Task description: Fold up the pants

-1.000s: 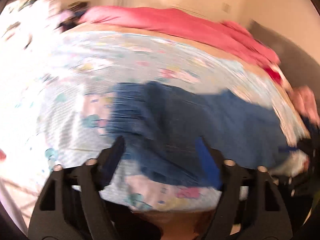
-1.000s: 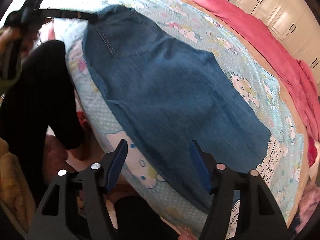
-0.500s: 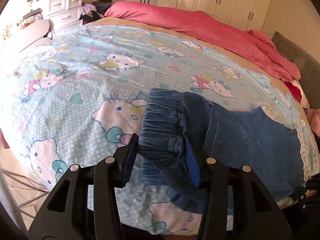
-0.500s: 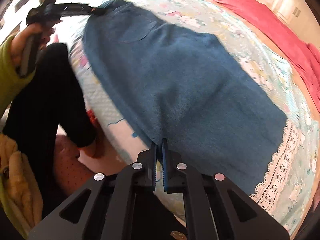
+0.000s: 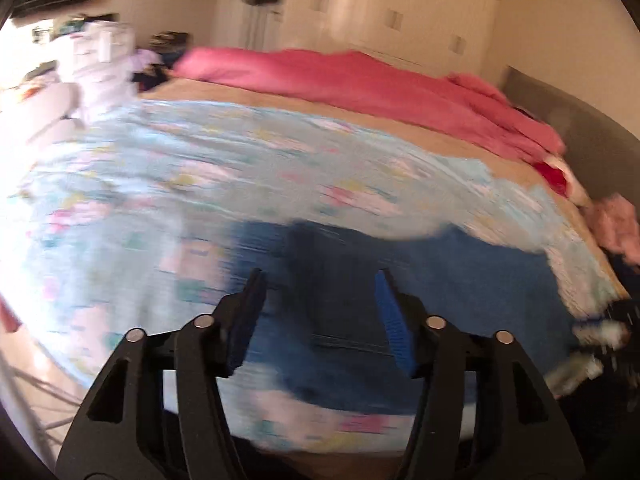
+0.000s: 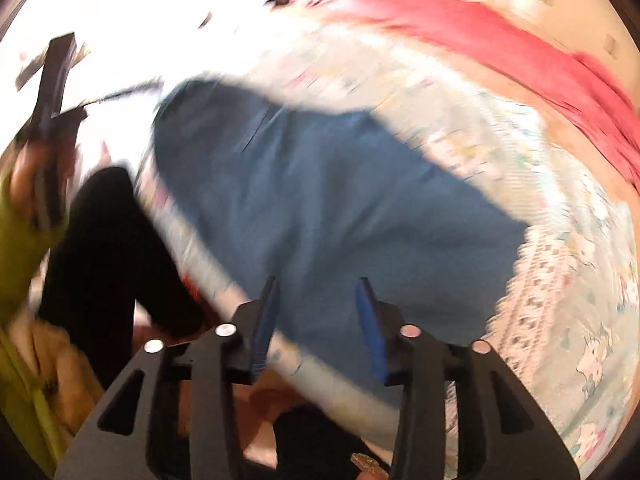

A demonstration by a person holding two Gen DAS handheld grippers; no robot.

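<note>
lengthwise, pants along bed edge

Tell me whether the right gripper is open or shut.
Open. In the right wrist view the right gripper shows its two blue-padded fingers apart, the denim pants visible between them, nothing clamped.

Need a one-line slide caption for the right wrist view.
Motion-blurred right wrist view: open right gripper above blue denim pants lying flat on a cartoon-print bedsheet.
</note>
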